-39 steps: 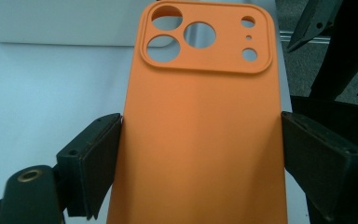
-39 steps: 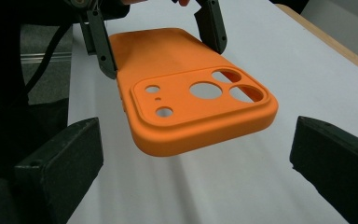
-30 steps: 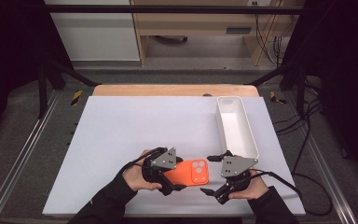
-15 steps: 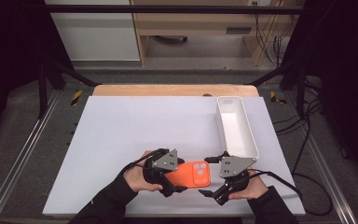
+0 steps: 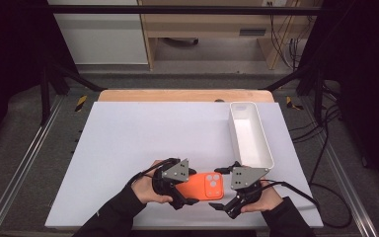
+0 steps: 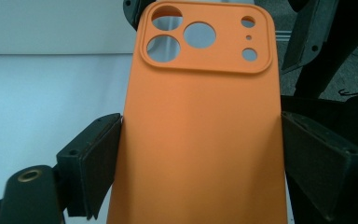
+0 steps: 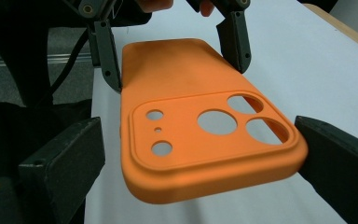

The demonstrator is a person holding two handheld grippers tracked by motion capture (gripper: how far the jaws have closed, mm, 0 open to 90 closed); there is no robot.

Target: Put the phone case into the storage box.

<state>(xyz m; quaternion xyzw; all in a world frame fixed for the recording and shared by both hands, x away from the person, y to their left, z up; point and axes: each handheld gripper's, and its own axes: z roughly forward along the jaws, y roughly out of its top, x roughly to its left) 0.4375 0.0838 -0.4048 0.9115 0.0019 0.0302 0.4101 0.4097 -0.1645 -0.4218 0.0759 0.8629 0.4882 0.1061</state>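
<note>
An orange phone case (image 5: pixel 205 186) hangs level just above the white table near its front edge. My left gripper (image 5: pixel 190 188) is shut on its plain end, and both pads (image 6: pixel 98 163) press its long sides (image 6: pixel 200 140). My right gripper (image 5: pixel 223 190) straddles the end with the camera cut-outs (image 7: pixel 191 116). Its jaws have just been closing, with the case between them. In the right gripper view (image 7: pixel 200 172) the right pad (image 7: pixel 335 163) meets the case edge, while a gap remains at the left pad. Beyond the case, the left gripper (image 7: pixel 172 51) shows, clamped on the far end.
A long white bin (image 5: pixel 249 138) stands empty at the right, just behind my right hand. The white table top (image 5: pixel 143 138) stretches to the left and back, up to a wooden strip (image 5: pixel 177 95). A black cable (image 5: pixel 321 197) trails off to the right.
</note>
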